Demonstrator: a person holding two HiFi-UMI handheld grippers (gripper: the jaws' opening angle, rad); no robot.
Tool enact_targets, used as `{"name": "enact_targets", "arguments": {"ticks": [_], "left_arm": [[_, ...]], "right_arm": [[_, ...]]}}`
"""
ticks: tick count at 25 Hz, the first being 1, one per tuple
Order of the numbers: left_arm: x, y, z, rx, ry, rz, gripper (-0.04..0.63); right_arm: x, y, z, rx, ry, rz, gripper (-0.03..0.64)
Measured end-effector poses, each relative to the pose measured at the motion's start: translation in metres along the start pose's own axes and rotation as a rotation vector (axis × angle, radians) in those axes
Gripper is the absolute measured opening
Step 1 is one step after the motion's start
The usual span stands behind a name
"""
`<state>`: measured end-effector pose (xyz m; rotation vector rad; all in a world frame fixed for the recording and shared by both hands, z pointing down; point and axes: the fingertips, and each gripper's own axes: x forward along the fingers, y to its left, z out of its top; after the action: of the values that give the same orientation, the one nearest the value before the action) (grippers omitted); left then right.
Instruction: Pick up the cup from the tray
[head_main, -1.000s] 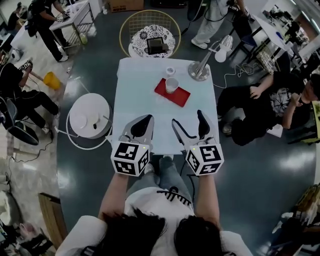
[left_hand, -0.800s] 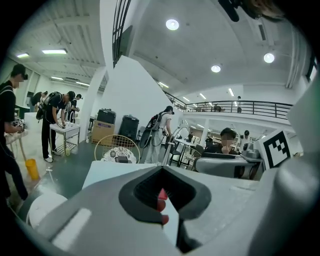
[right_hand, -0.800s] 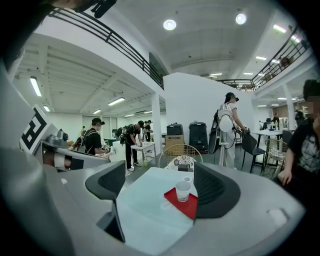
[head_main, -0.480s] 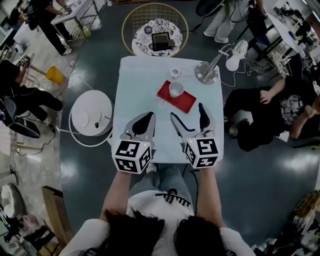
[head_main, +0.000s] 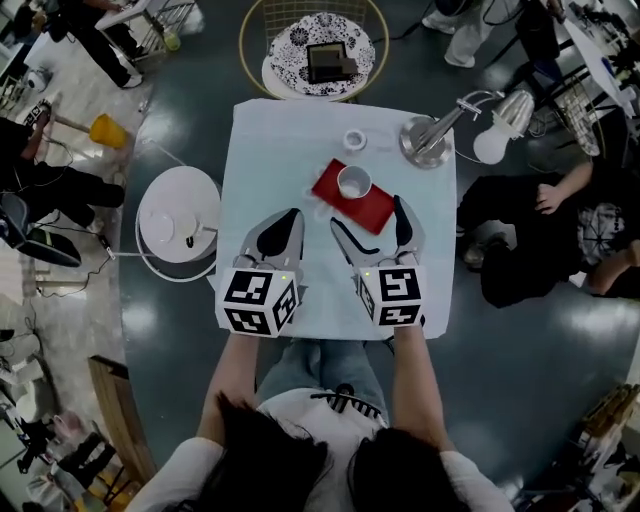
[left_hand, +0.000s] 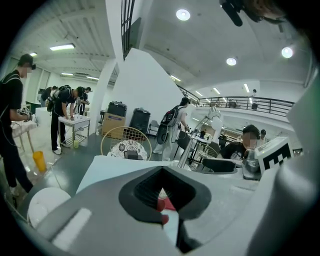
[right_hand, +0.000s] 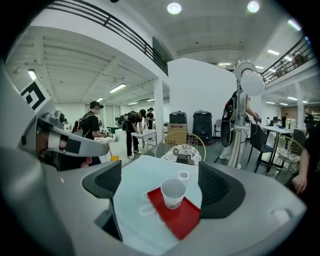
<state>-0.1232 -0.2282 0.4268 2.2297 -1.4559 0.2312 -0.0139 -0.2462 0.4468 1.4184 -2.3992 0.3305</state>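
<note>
right gripper (head_main: 366, 211) jaws wide | paper cup (right_hand: 173, 193) ahead, centred, on red tray (right_hand: 186, 221) | left gripper (head_main: 290, 222) jaws together | risk: jaw clips rim, topples cup

Left tongs (left_hand: 163, 171) hide most of tray (left_hand: 163, 204); cup (right_hand: 173, 193) print illegible.

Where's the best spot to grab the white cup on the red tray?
Grip the white paper cup by its round side wall, mid-height, coming from the near side with the open right gripper. It stands upright on the red tray, lined up between those jaws.
</note>
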Motion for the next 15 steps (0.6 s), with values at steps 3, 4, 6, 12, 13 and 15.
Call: {"name": "enact_targets", "arguments": {"ticks": [3, 4, 6, 12, 13, 15], "left_arm": [[0.018, 0.009, -0.006, -0.013, 0.015, 0.021, 0.0], [0.024, 0.012, -0.008, -0.018, 0.02, 0.029, 0.0], [0.037, 0.02, -0.014, -0.017, 0.034, 0.053, 0.0], [0.072, 0.035, -0.038, -0.008, 0.086, 0.1, 0.0], [0.077, 0.035, -0.04, -0.014, 0.09, 0.098, 0.0], [0.085, 0.037, -0.043, -0.025, 0.092, 0.1, 0.0]], "right_arm": [[0.022, -0.007, -0.014, 0.015, 0.027, 0.024, 0.489], [0.029, -0.01, -0.019, 0.016, 0.034, 0.027, 0.488], [0.045, -0.017, -0.026, 0.004, 0.039, 0.023, 0.489], [0.085, -0.034, -0.046, 0.032, 0.047, 0.015, 0.499], [0.09, -0.035, -0.05, 0.034, 0.055, 0.022, 0.499], [0.1, -0.035, -0.06, 0.04, 0.071, 0.039, 0.499]]}}
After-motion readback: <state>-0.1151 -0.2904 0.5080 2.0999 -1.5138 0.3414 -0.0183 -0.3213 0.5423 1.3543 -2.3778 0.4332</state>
